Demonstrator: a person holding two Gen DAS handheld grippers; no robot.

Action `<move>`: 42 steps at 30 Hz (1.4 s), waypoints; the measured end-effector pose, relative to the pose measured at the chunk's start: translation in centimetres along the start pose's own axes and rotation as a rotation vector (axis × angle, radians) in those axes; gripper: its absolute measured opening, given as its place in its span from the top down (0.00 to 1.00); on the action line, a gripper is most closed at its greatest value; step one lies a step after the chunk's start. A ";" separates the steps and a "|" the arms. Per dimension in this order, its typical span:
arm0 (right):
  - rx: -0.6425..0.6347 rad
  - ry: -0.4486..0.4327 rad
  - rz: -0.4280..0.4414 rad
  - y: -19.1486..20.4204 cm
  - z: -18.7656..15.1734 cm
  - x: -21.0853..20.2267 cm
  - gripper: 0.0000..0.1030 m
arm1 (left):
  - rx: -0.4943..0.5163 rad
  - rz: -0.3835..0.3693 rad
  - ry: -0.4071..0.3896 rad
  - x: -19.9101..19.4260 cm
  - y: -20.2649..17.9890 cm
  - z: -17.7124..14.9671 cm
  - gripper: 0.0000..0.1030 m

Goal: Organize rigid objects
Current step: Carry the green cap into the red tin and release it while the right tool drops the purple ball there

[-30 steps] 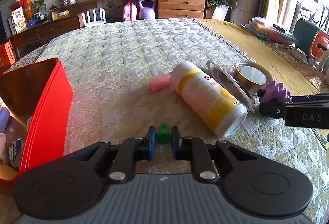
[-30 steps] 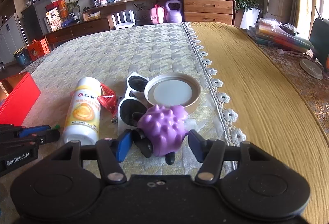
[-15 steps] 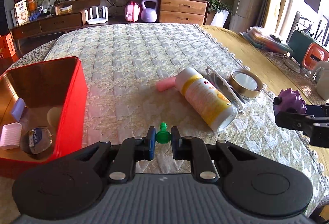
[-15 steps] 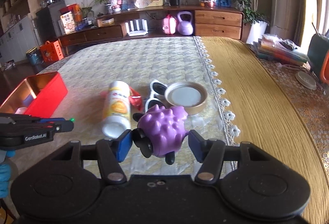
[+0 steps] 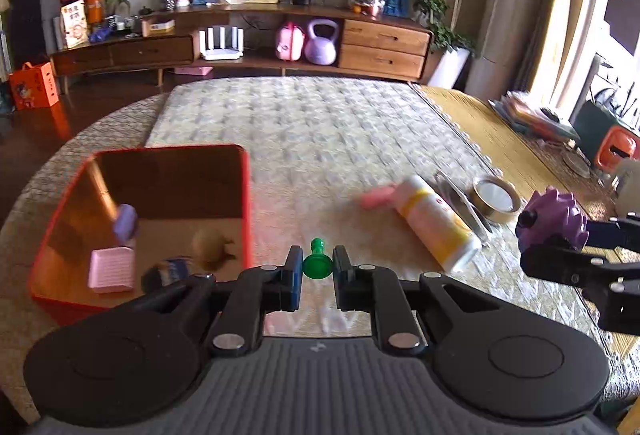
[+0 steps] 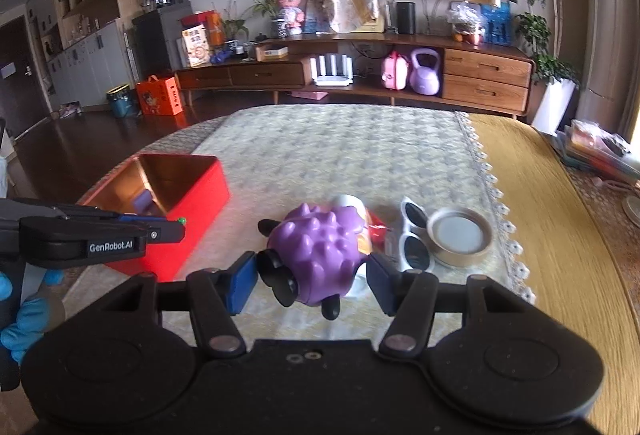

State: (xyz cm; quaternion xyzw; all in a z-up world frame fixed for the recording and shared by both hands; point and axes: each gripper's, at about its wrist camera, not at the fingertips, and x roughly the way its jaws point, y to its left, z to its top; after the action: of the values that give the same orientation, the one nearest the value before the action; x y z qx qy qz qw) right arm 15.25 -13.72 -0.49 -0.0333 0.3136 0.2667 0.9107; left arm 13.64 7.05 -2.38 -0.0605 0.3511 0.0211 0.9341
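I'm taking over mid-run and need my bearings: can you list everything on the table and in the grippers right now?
red box: 1, red, open, left side of table
items in box: a lilac block, a pink ridged piece, a brownish lump, a blurred dark-and-blue thing
bottle: 1, white and yellow, lying on its side, mid-table
pink stick: 1, pink, at the bottle's far end
sunglasses: 1, white frame, beside the bottle
round lid: 1, gold rim, right of the sunglasses
green peg: 1, green, clamped in the left gripper
purple spiky toy: 1, purple with black feet, held in the right gripper
left gripper: 1, black
right gripper: 1, black
gloved hand: 1, blue glove, under the left gripper
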 end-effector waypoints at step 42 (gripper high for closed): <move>-0.328 0.142 0.149 17.8 5.9 16.4 0.43 | -0.095 0.198 0.015 7.0 15.6 5.1 0.85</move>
State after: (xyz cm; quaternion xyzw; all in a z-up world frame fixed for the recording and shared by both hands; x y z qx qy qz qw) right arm 20.30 10.49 -3.50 -0.1769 0.3311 0.3781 0.8462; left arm 20.97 23.11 -4.66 -0.0700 0.3609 0.1296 0.9209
